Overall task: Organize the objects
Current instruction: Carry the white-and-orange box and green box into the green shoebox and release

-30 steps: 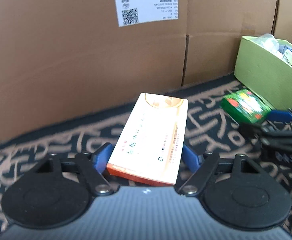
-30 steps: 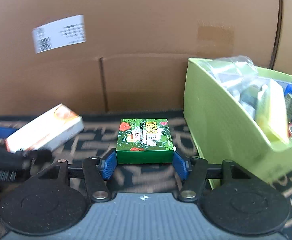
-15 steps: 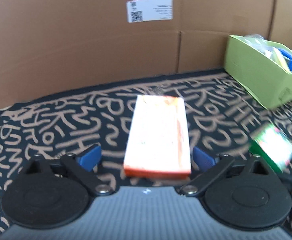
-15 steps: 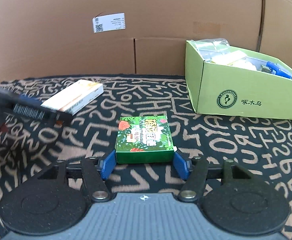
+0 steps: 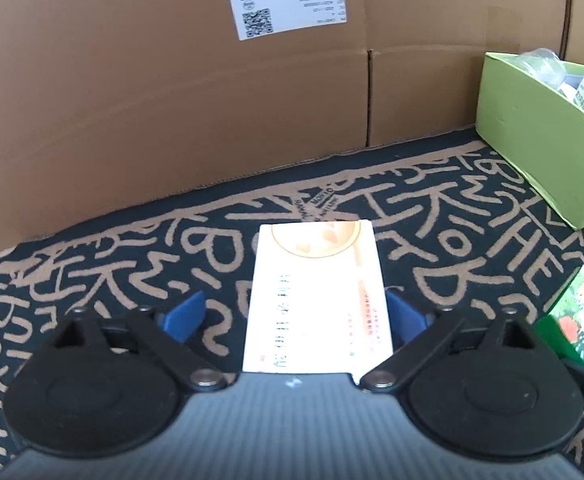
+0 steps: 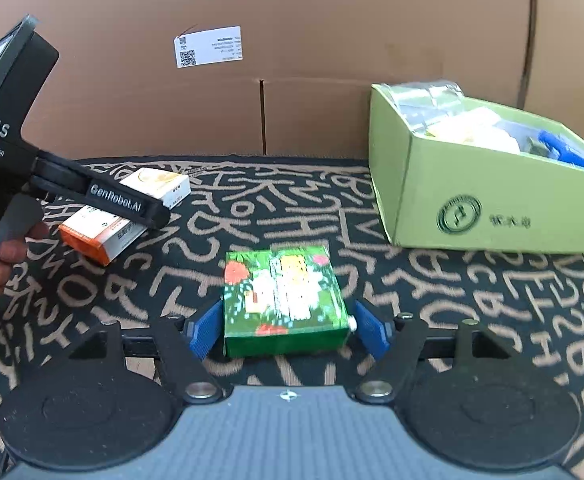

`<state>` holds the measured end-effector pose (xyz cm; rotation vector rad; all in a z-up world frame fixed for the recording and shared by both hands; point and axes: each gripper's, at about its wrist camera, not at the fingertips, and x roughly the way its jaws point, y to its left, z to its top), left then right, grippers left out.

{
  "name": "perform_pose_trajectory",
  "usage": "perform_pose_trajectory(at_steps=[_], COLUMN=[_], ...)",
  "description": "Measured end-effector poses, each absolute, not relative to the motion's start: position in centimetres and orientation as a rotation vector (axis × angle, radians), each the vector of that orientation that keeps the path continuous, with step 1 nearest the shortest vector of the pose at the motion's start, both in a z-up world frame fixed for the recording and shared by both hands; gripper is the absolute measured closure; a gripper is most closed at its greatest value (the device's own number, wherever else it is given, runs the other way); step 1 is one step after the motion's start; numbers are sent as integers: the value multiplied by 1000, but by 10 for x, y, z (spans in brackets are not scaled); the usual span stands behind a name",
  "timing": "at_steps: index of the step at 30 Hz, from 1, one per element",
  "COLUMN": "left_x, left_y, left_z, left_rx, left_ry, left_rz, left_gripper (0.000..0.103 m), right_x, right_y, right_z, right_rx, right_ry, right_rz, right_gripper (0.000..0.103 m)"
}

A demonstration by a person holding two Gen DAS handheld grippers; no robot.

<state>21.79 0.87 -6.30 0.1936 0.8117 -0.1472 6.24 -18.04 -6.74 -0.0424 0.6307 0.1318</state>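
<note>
Left gripper (image 5: 297,316): jaws spread wide, having just eased in slightly; white-and-orange box (image 5: 315,300) flat on patterned mat (image 5: 132,264) between the pads, clear gap at the left pad, right pad close beside, contact uncertain.

Right gripper (image 6: 288,330): jaws just opened further; green floral box (image 6: 284,300) on the mat between the pads, small gaps either side, not clamped.

Farther right: light green open carton (image 6: 471,208), filled with packets.

Behind: cardboard wall (image 5: 132,100) with white label (image 5: 288,4).
</note>
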Motion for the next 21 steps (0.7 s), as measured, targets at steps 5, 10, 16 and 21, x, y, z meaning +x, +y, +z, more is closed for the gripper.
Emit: perform_pose_trajectory(at_steps=[5,10,16,21], left_x=[218,207,182,170], left_y=[13,2,-17,-55], left_z=[-58,-56,-28,18], left_rx=[130,163,134,121], left_ry=[837,826,795,711], left_rz=[-209,-189,-321,-493], left_gripper=[38,38,38,38], right_x=[68,65,49,31], right_y=[-176,-178,-189,-215], right_z=[-70,-70,-67,-50], right_rx=[-51,-29,32,84], right_ry=[619,615,608,542], right_rz=[130,158,188,151], right_gripper=[30,38,39,39])
